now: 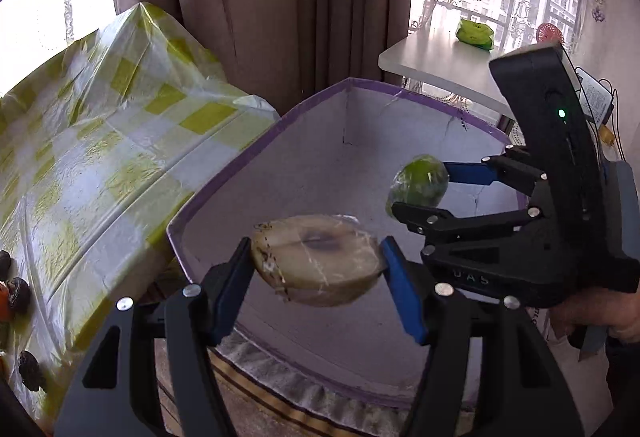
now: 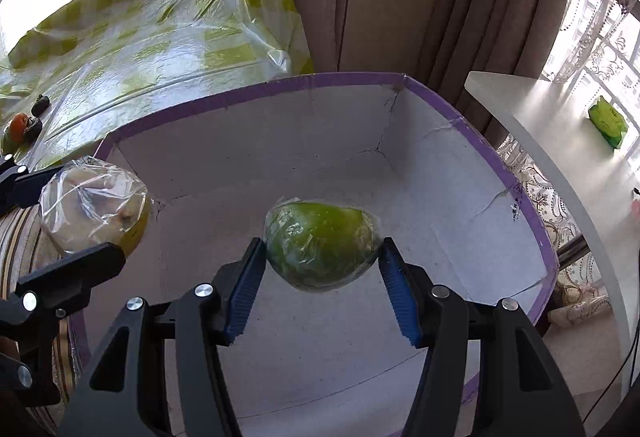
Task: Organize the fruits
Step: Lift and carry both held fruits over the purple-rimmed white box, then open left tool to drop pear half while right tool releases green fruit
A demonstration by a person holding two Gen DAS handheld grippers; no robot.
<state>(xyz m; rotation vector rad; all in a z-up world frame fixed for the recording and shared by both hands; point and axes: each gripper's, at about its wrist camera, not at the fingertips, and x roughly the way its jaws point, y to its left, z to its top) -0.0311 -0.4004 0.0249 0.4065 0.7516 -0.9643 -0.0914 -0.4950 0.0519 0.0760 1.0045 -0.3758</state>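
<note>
My left gripper [image 1: 316,269]: jaws clamped on a plastic-wrapped pale fruit half [image 1: 316,261], cut face up, held above the open white box with purple rim [image 1: 256,145]. My right gripper [image 2: 320,269]: jaws clamped on a plastic-wrapped green fruit [image 2: 320,249], also held over the box interior, to the right of the pale piece. In the right wrist view the pale fruit shows at left beside the box's near corner. Adjacent: table under a yellow-checked plastic cloth [image 1: 100,141], carrying dark dried fruits [image 1: 20,295] and one orange fruit [image 2: 18,127]. White side table [image 2: 540,125]: one green packet [image 2: 606,119].
</note>
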